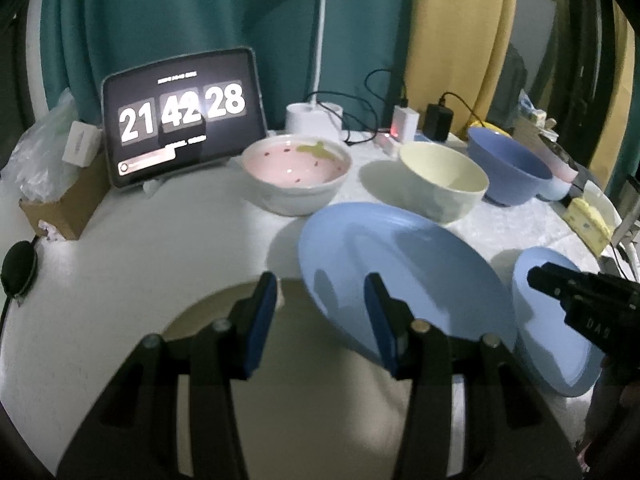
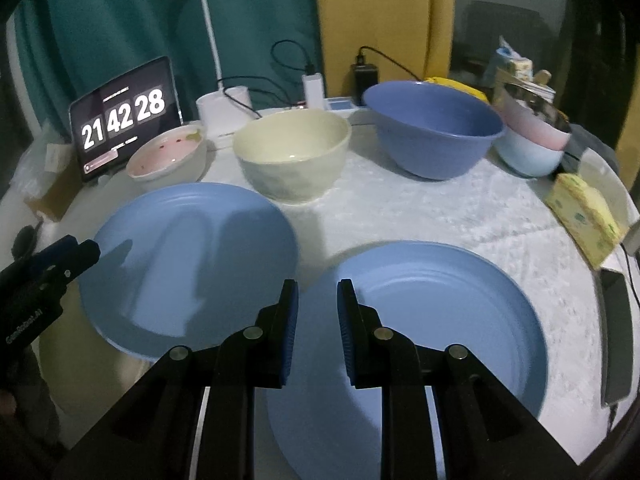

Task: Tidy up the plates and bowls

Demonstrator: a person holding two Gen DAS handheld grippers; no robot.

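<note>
L gripper [image 1: 320, 312] nearest the lens in the left wrist view: jaws apart, nothing between the blue pads, hanging over the near edge of the bench [image 1: 160, 248]; its right pad overlaps the rim of a blue plate but contact can't be told. R gripper [image 2: 317, 312]: jaws apart w/ a narrow gap, nothing gripped, over the left rim of the other blue plate.

Writing: tablet [image 1: 182, 118] shows a flip clock "21 42 28"; the small text above and below it is too blurred to read. In the right wrist view the L gripper body at the left edge carries white lettering, roughly "GenRobot.A1", not sharp.

Counts:
- Plates: 2, both blue. Left plate [image 2: 188, 272] and right plate [image 2: 440, 320] lie flat on the near half of the bench, side by side, rims close.
- Bowls in the back row: pink-inside bowl w/ dots [image 2: 168, 158], cream bowl [image 2: 292, 156], big blue bowl [image 2: 434, 128], then a pink bowl nested in a pale blue bowl [image 2: 528, 152] at far right. 5 in all.
- Cream bowl sits just behind the left plate; the pink-inside bowl stands just in front of the tablet.
- 1 white desk lamp [image 2: 224, 108], 2 chargers w/ cables at the back, white [image 2: 313, 88] and black [image 2: 365, 76].
- 1 yellow tissue pack [image 2: 584, 216] at the right edge, 1 cardboard box [image 1: 68, 200] at left.
</note>
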